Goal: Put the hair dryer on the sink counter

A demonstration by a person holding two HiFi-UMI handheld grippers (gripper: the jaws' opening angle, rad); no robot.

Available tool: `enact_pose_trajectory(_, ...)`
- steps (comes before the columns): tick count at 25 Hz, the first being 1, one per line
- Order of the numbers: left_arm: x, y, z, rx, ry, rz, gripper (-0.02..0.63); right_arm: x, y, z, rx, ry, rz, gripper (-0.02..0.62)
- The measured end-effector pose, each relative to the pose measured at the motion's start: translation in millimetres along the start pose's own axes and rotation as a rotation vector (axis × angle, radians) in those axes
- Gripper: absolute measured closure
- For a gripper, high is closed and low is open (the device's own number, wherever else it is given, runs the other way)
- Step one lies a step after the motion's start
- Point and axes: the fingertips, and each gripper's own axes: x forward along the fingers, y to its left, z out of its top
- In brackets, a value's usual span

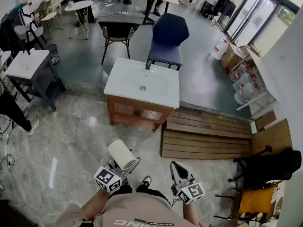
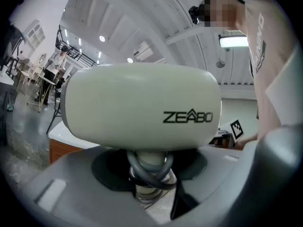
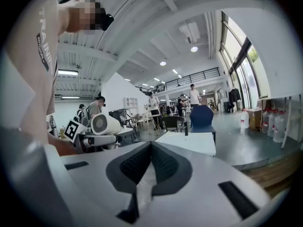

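While the left claw (image 2: 149,188) pinches the hair dryer (image 2: 142,105) by its handle (image 2: 149,159), the right claw (image 3: 150,148) sits pressed together with nothing in it. A grey cord (image 2: 133,164) loops round the handle just above the left jaws. The dryer's barrel is cream-white, roughly level, with ZEABO printed on its side. Dryer is in the air, not on anything.

Head view: both claws are at the near edge, close to the person's body, left one at left, right one beside it, apart. The dryer barrel rides on top of the left claw.

The sink bench (image 1: 158,86) stands farther out, well apart from the dryer: white top on a wooden cabinet, faucet (image 1: 148,63) at its far edge, drain (image 1: 142,88) mid-top. A blue chair (image 1: 168,37) stands just behind it on the far side. Wooden decking (image 1: 208,134) lies on the floor (image 1: 71,136) right of the bench.
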Motion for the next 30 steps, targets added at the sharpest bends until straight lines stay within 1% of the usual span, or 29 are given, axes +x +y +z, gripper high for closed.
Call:
enact_pose_trajectory(3, 4, -9, -5, 0.062, 0.016, 0.005, 0.396, 7, -13, -13, -0.015, 0.017, 0.001, 0.591)
enact_pose_trajectory(6, -1, -28, -6, 0.071, 0.043, 0.021, 0.396, 0, -9, -8, -0.012, 0.004, 0.02, 0.591)
enact_pose_trajectory(10, -2, -46, 7, 0.091, 0.019, 0.01, 0.396, -8, -6, 3, -0.077, -0.035, 0.042, 0.591)
enact_pose_trajectory(13, 12, -61, 12, 0.112, 0.029, -0.002, 0.396, -22, -16, 2, -0.07, -0.037, 0.048, 0.591)
enact_pose_trajectory(15, 19, -68, 16, 0.12, 0.032, -0.004, 0.396, -30, -22, 0, -0.045, -0.049, 0.058, 0.59)
enact_pose_trajectory(18, 20, -72, 18, 0.108, 0.025, 0.011, 0.396, -38, -22, 2, -0.032, -0.049, 0.07, 0.589)
enact_pose_trajectory(21, 17, -73, 21, 0.129, 0.003, 0.029, 0.396, -39, -22, -1, -0.049, -0.048, 0.088, 0.589)
enact_pose_trajectory(24, 11, -71, 21, 0.144, -0.001, 0.057, 0.396, -35, -24, -9, -0.038, -0.044, 0.105, 0.589)
enact_pose_trajectory(26, 3, -69, 20, 0.144, 0.001, 0.075, 0.396, -30, -20, -11, -0.025, -0.036, 0.125, 0.589)
enact_pose_trajectory(30, -10, -59, 21, 0.148, 0.01, 0.107, 0.396, -15, -6, -5, -0.032, -0.028, 0.17, 0.589)
